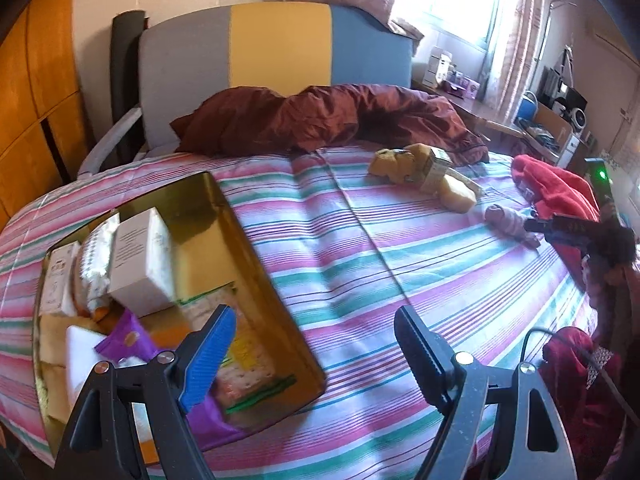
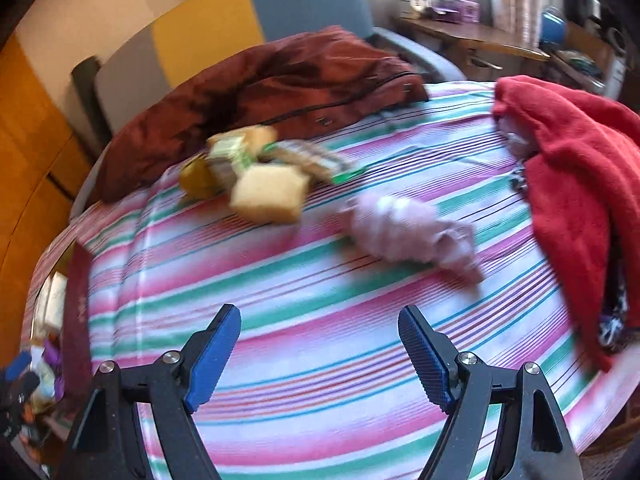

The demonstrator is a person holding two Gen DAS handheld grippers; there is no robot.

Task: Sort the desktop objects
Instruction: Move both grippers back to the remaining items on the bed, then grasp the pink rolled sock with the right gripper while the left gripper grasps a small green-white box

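A gold metal tin point(image 1: 256, 248) lies open on the striped bedspread, filled with several boxes, packets and sponges. My left gripper point(image 1: 316, 332) hangs open over the tin's right rim, nothing between its fingers. Farther back lie a yellow sponge point(image 1: 458, 194) point(image 2: 268, 196), a small carton point(image 1: 434, 170) point(image 2: 230, 156), a flat packet point(image 2: 308, 158) and a pale pink cloth bundle point(image 1: 510, 222) point(image 2: 404, 232). My right gripper point(image 2: 320, 334) is open and empty above bare bedspread, short of the pink bundle; it also shows as a dark shape at the right edge of the left wrist view.
A dark red jacket point(image 1: 328, 116) point(image 2: 256, 92) lies crumpled at the head of the bed. A red fleece garment point(image 1: 556, 192) point(image 2: 576, 184) covers the right side. A padded headboard point(image 1: 276, 44) stands behind, a cluttered desk point(image 1: 492, 112) to the right.
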